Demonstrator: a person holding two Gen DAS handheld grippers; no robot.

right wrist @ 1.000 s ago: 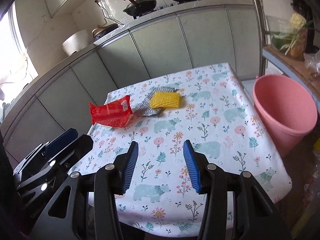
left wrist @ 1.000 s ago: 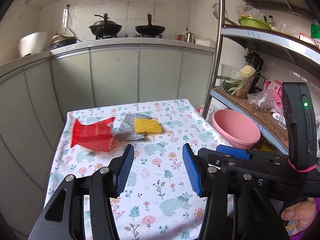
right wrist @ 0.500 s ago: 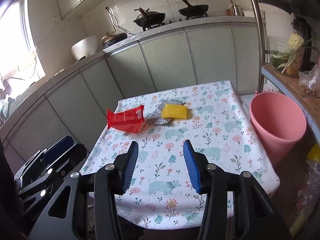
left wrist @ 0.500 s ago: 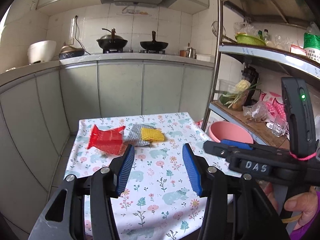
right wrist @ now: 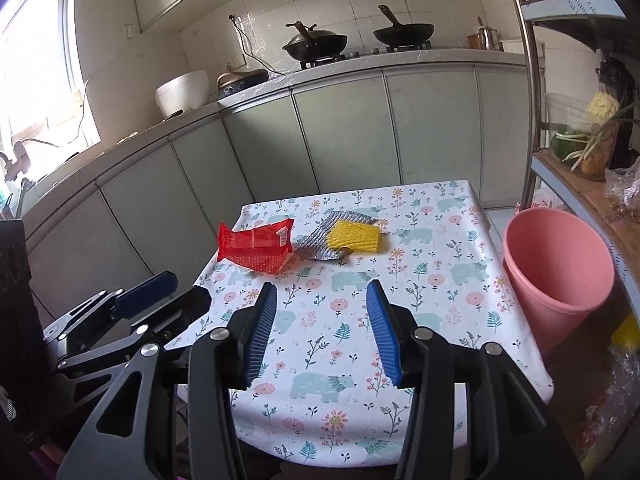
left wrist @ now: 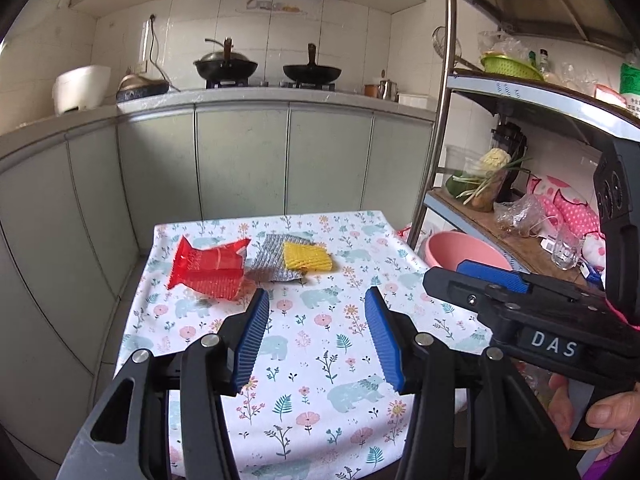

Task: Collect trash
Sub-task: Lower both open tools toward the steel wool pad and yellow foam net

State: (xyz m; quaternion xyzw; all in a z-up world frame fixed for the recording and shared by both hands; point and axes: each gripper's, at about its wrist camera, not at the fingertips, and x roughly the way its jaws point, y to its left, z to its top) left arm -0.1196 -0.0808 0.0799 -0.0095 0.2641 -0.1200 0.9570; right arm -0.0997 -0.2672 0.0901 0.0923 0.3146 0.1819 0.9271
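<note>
Three pieces of trash lie at the far side of the floral table: a red wrapper, a silver foil wrapper and a yellow foam net. They also show in the right wrist view: the red wrapper, the foil and the yellow net. A pink bin stands on the floor right of the table. My left gripper is open and empty above the near table. My right gripper is open and empty beside it.
Grey kitchen cabinets with woks on the stove stand behind the table. A metal shelf rack with vegetables, bags and a glass stands on the right, above the pink bin. The left gripper's body shows at the lower left of the right wrist view.
Both grippers have pulled back and risen away from the table, so the trash looks smaller and farther. Both stay open and empty.
</note>
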